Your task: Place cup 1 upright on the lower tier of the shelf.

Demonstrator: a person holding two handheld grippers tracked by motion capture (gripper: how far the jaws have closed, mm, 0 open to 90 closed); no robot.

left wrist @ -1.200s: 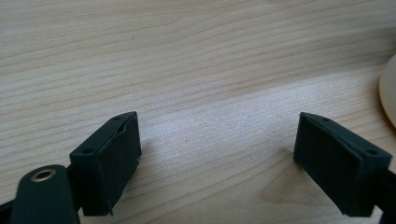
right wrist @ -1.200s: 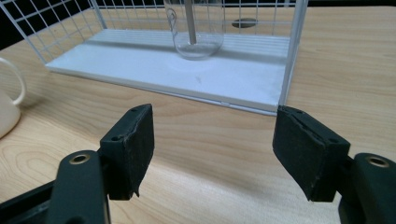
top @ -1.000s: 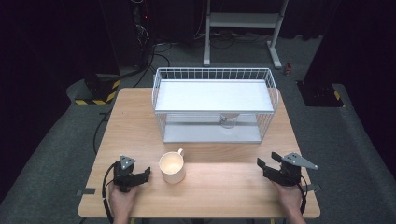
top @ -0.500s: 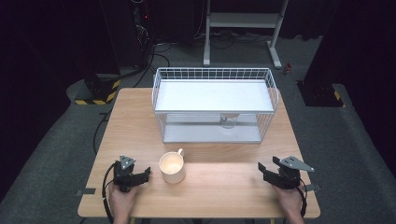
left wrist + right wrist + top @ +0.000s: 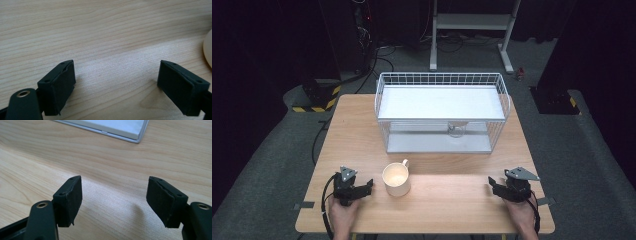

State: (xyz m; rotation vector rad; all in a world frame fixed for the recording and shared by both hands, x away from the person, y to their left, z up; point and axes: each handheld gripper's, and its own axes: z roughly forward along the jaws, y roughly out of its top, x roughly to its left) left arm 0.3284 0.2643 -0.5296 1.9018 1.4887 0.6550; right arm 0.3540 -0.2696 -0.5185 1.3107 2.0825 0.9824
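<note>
Finds the cream cup (image 5: 396, 180) upright on the tabletop (image 5: 452, 205), near its front edge, in the same spot as a second ago and untouched. Places the left gripper (image 5: 369, 186) just beside it, unmoved, jaws wide and aimed at the cup with only bare wood between. Sees the right gripper (image 5: 492, 186) well apart, slightly lower than before, jaws just opening further, holding nothing. Suggests no grasp yet; leaves the wire rack (image 5: 442, 80) behind untouched.
</note>
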